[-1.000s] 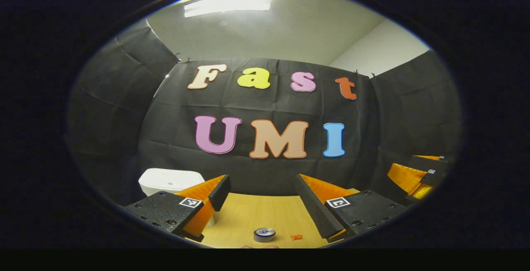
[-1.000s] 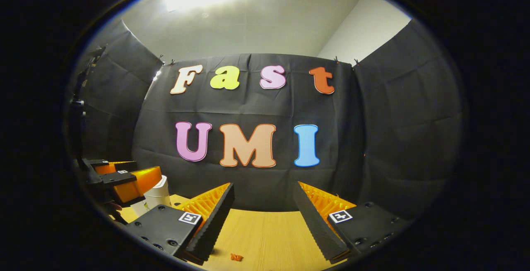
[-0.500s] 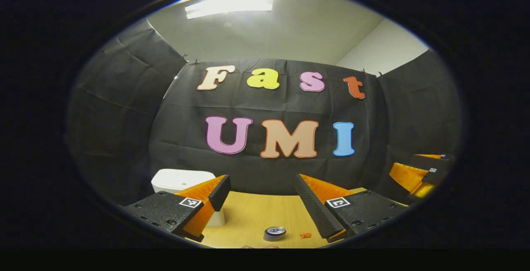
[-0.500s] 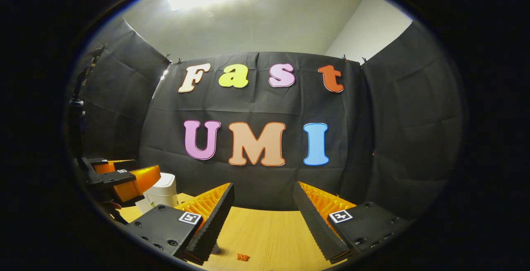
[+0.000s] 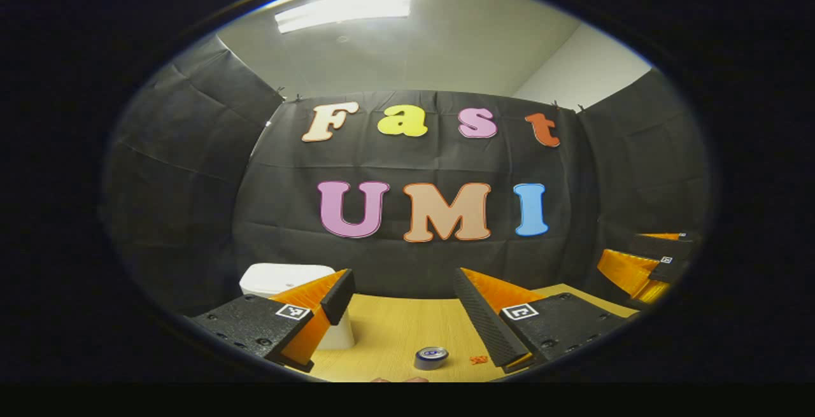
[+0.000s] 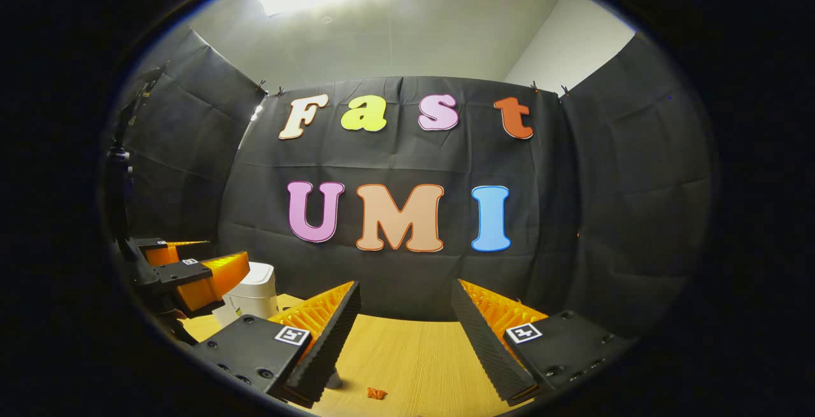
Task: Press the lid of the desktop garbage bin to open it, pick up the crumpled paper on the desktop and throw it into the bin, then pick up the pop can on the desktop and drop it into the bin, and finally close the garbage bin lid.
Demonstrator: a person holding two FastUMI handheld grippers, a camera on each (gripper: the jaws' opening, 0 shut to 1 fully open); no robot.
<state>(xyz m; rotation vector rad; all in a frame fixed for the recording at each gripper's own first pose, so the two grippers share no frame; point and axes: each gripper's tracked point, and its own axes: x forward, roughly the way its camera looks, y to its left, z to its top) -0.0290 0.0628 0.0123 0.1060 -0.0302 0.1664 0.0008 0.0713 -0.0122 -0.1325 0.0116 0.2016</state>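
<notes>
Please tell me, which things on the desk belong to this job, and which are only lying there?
For the job: white garbage bin, lid closed; pop can, standing upright on the wooden desk.

Only lying there: small orange scrap beside the can.

We are looking into a staged recording booth set up inside a plain room. Creased black cloth walls (image 6: 395, 149) hang from small clips around a light wooden tabletop (image 6: 414, 360). Above the cloth we see a bare white ceiling (image 5: 446, 41) with a bright rectangular light panel (image 5: 344, 9).
</notes>
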